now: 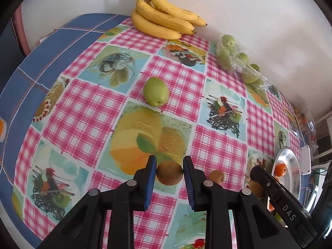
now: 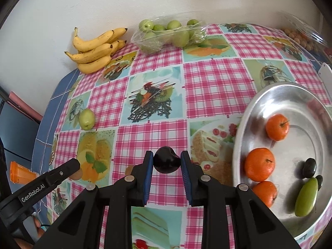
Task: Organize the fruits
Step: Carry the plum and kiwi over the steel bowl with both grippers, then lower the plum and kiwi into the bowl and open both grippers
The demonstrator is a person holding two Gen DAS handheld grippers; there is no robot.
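My left gripper [image 1: 169, 161] is shut on a brown kiwi [image 1: 169, 173], held just above the checked tablecloth. A second kiwi [image 1: 216, 176] lies on the cloth to its right. My right gripper [image 2: 166, 155] is shut on a dark plum [image 2: 166, 161], left of the metal tray [image 2: 238, 145]. The tray holds three oranges [image 2: 259, 164], a long green fruit [image 2: 306, 197] and a dark fruit [image 2: 309, 167]. A loose green fruit [image 1: 156, 91] sits mid-table. The left gripper's finger [image 2: 62, 172] shows at the right wrist view's lower left.
Bananas [image 2: 95, 49] and a clear pack of green fruits [image 2: 166, 33] lie along the white wall. A clear box of small brown fruits [image 2: 300, 35] stands at the far right. An orange object [image 2: 18, 172] sits past the table's left edge on blue cloth.
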